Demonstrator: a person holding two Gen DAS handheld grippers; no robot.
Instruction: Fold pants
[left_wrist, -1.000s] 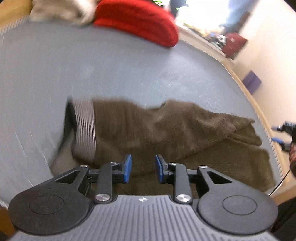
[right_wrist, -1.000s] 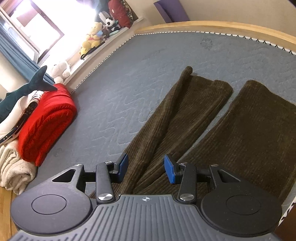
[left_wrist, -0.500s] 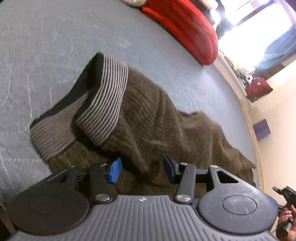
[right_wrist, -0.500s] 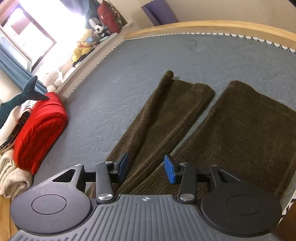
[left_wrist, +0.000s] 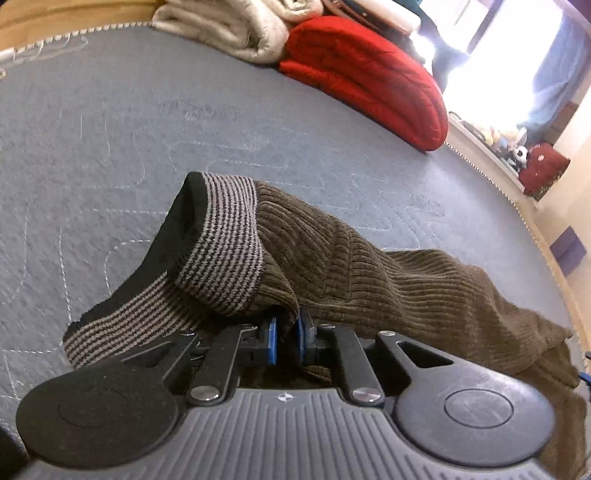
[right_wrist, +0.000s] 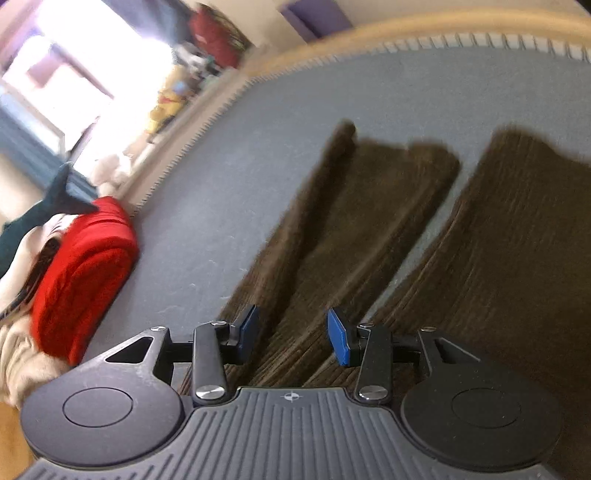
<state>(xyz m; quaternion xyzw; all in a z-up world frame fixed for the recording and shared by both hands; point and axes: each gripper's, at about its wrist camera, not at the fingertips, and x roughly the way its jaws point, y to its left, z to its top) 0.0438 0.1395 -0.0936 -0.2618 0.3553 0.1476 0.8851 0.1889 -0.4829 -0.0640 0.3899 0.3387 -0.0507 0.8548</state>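
Note:
Brown ribbed pants (left_wrist: 388, 273) lie on a grey mattress (left_wrist: 147, 122), with a grey-and-black striped waistband (left_wrist: 221, 251) bunched up at the left. My left gripper (left_wrist: 287, 338) is shut on a fold of the brown fabric just below the waistband and lifts it. In the right wrist view the two pant legs (right_wrist: 369, 221) lie side by side, stretching away, with a strip of mattress (right_wrist: 332, 96) between them. My right gripper (right_wrist: 291, 332) is open above the left leg, with nothing between its blue pads.
A folded red blanket (left_wrist: 369, 77) and a beige blanket (left_wrist: 229, 26) lie at the far edge of the mattress; the red blanket also shows in the right wrist view (right_wrist: 81, 273). The wooden bed frame (right_wrist: 406, 29) borders the mattress. Stuffed toys (right_wrist: 166, 107) sit by a bright window.
My left gripper has closed on the pants fabric near the waistband and raised it. My right gripper stays open and has shifted a little over the legs; its view is now blurred.

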